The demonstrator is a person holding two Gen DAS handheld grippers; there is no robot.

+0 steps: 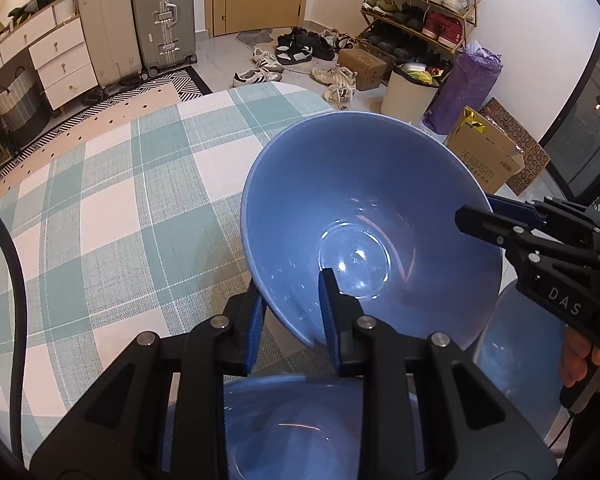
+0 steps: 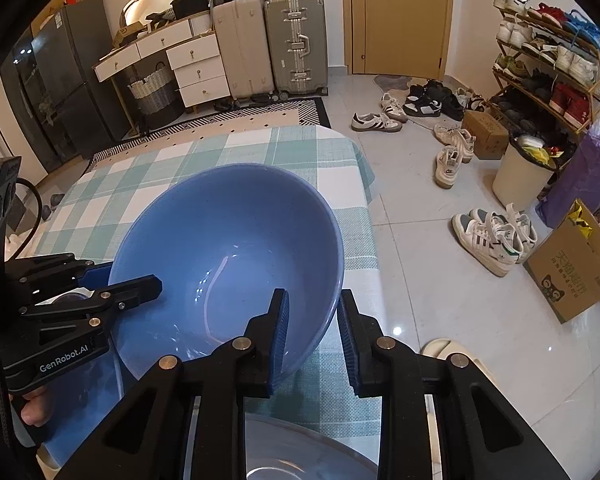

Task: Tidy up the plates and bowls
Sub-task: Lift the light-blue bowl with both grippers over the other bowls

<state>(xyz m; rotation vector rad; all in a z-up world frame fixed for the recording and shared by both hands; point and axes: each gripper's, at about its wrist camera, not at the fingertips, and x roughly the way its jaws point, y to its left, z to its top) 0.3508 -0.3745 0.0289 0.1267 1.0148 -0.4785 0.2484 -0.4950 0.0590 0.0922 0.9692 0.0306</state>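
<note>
Nearest, left gripper (image 1: 292, 320) clamped on near rim of blue bowl (image 1: 364, 208), one pad inside wall, other outside. Right gripper (image 2: 314, 336) likewise pinching opposite rim. Bowl tilted between both, over checked tablecloth (image 1: 112, 208). Below: second blue bowl (image 1: 292, 420) and blue plate (image 1: 516, 360). Farther: suitcases (image 2: 268, 40), shoe rack (image 2: 552, 56), scattered shoes on floor.

Both wrist views look steeply down from close above the worktop (image 1: 112, 184), from opposite sides of one bowl (image 2: 228, 248), sharing it, the door (image 2: 400, 16) and the shoe rack (image 1: 416, 12).
</note>
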